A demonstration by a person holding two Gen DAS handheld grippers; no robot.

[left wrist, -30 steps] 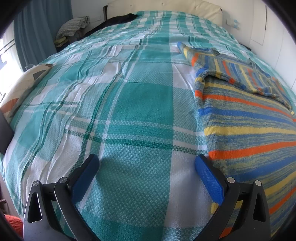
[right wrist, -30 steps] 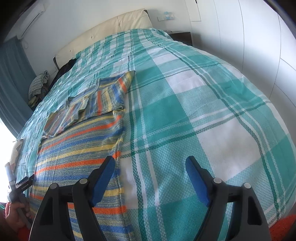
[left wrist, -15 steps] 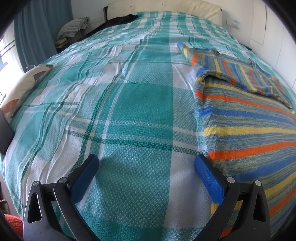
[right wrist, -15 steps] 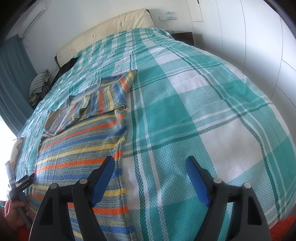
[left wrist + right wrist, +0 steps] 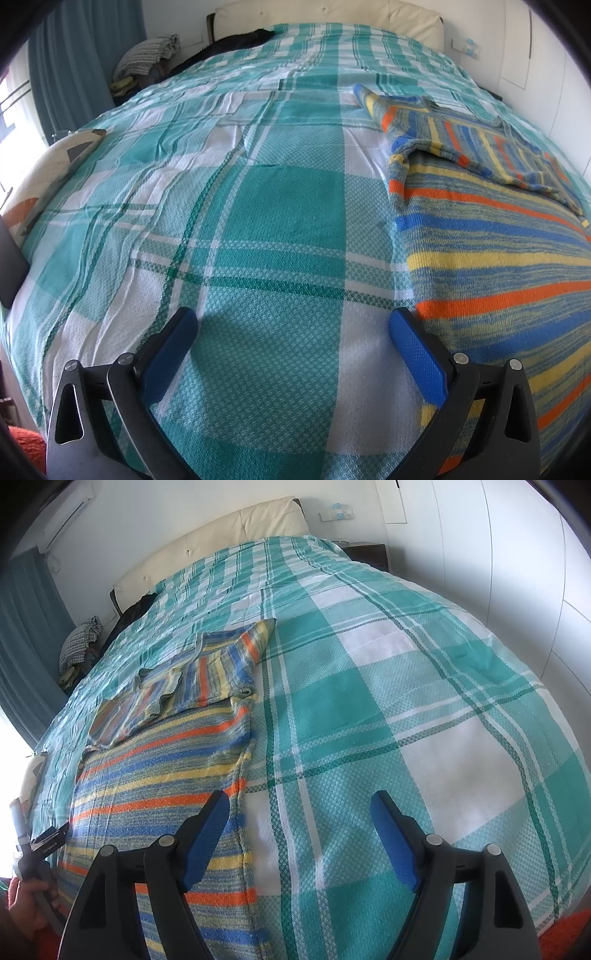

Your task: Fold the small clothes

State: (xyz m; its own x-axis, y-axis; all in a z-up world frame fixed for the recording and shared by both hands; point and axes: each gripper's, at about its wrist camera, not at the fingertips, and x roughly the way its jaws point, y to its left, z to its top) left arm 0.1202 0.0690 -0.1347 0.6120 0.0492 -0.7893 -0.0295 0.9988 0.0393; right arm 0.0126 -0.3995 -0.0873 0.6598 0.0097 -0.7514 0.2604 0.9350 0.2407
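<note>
A striped knit garment (image 5: 491,254) in blue, yellow and orange lies flat on the bed, its far part folded over onto itself (image 5: 476,144). It also shows at the left of the right wrist view (image 5: 162,771). My left gripper (image 5: 291,332) is open and empty above the bedspread, its right finger at the garment's left edge. My right gripper (image 5: 299,816) is open and empty, its left finger over the garment's right edge.
The bed has a teal and white checked bedspread (image 5: 258,192) and a cream headboard (image 5: 229,535). Piled clothes (image 5: 147,59) sit at the far left. A white wall (image 5: 498,554) runs along the right side. The left hand with its gripper (image 5: 29,853) shows at the lower left.
The right gripper has shifted slightly left, bringing its left finger over the garment's edge. The left gripper has barely moved.
</note>
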